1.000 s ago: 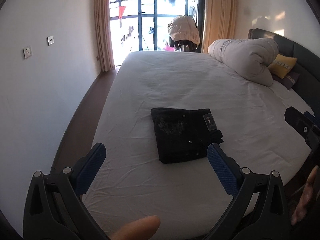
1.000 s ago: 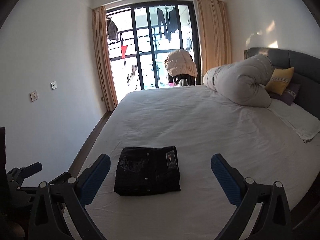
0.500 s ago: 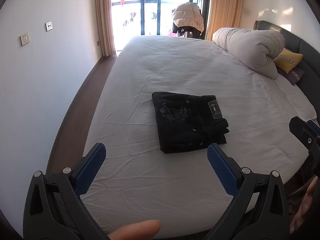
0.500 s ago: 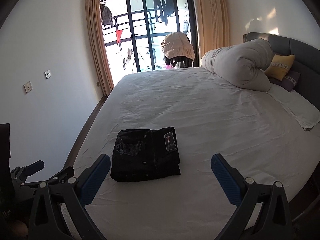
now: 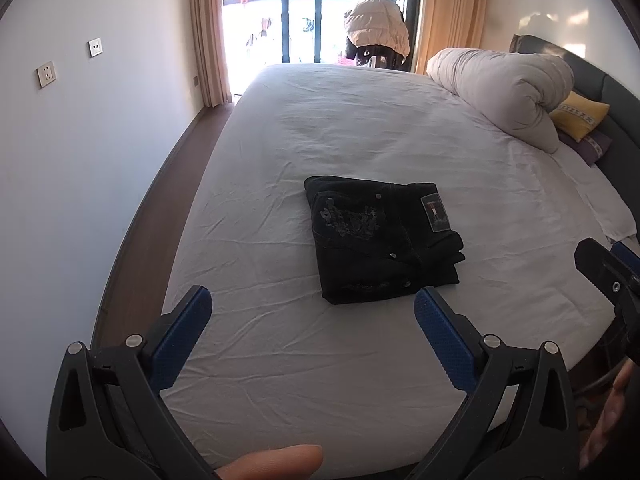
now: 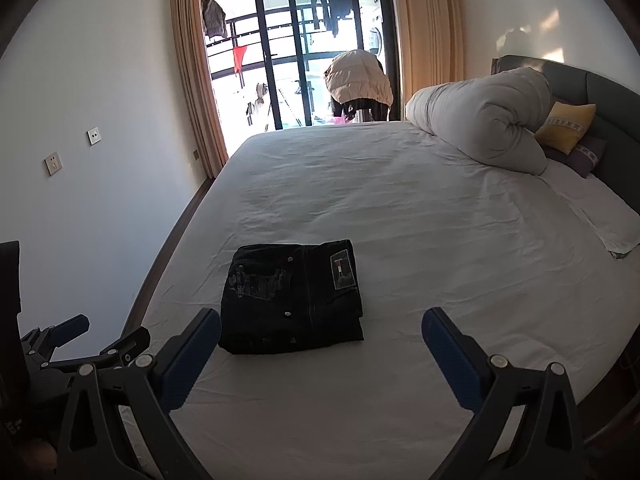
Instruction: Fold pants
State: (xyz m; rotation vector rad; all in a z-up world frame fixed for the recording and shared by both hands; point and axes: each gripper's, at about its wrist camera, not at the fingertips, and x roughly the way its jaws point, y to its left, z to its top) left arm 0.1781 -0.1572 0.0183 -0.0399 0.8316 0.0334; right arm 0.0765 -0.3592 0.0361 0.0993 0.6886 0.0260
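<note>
Left wrist view: left gripper [image 5: 312, 312], jaws spread wide and empty, above the white bed sheet [image 5: 360, 140]; folded black jeans [image 5: 380, 240] lie mid-bed. Right wrist view: right gripper [image 6: 320, 332], likewise wide and empty; jeans [image 6: 292, 296] lie ahead, rolled duvet [image 6: 480, 124] beyond.
</note>
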